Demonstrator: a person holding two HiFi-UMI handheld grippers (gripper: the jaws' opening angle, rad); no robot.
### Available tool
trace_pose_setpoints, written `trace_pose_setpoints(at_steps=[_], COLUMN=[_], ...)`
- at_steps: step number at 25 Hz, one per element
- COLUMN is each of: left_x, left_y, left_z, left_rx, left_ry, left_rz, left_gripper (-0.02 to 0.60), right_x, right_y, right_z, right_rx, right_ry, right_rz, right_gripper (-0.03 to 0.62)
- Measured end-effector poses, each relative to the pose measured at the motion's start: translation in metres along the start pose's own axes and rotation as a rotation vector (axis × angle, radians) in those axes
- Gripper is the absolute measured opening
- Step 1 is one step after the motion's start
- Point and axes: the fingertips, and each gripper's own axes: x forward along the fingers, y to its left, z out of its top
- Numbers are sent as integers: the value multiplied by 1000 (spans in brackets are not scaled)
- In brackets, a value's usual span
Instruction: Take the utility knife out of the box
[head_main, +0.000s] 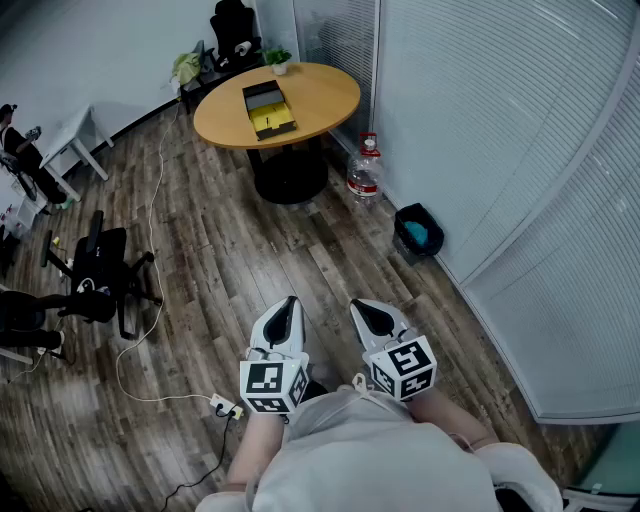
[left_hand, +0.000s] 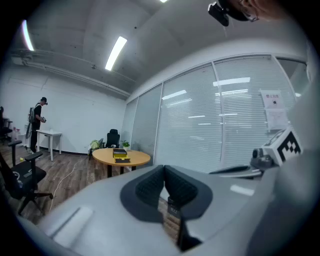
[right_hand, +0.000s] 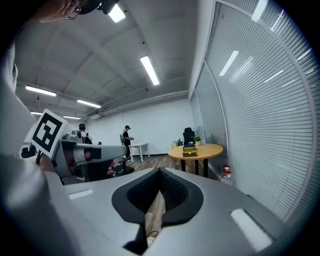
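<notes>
An open black box (head_main: 268, 108) with a yellow part inside lies on a round wooden table (head_main: 320, 95) far ahead across the room. I cannot make out the utility knife from here. My left gripper (head_main: 290, 303) and right gripper (head_main: 357, 306) are held side by side close to my body, both shut and holding nothing, well short of the table. In the left gripper view the box (left_hand: 120, 156) is small beyond the shut left gripper (left_hand: 164, 167). The right gripper view shows the box (right_hand: 189, 150) on the table (right_hand: 207, 150) past the shut right gripper (right_hand: 160, 171).
A large water bottle (head_main: 365, 170) stands by the table's base, and a black bin (head_main: 418, 230) sits against the glass wall on the right. A black office chair (head_main: 100, 270) stands at the left. A cable runs to a power strip (head_main: 222, 405) near my feet. People (right_hand: 126, 137) stand far back.
</notes>
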Motion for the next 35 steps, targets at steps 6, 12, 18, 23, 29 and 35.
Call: trace_pose_setpoints(at_steps=[6,12,18,23,29,35], left_x=[6,24,58,87,125,162], left_y=[10,35,74,123,200,291], left_z=[-8,-12,-12,-5,3,21], left_rx=[-15,-40,-60,-86,-98,-93], left_ry=[16,36,64,73,74,77], left_rz=[4,-1,-9,2,15,8], left_gripper=[6,6,6,6,6,6], right_x=[7,32,80,131,211,305], right_y=[-3,-9,-20,-22,-24,3], right_z=[-7,-8,-2,9,22,45], right_rx=[18,61,95,93,100,148], right_ry=[20,30,55,85,116,119], right_rz=[-15,-39,-61,-67,-81,-23], right_gripper=[0,0,0,0,0,0])
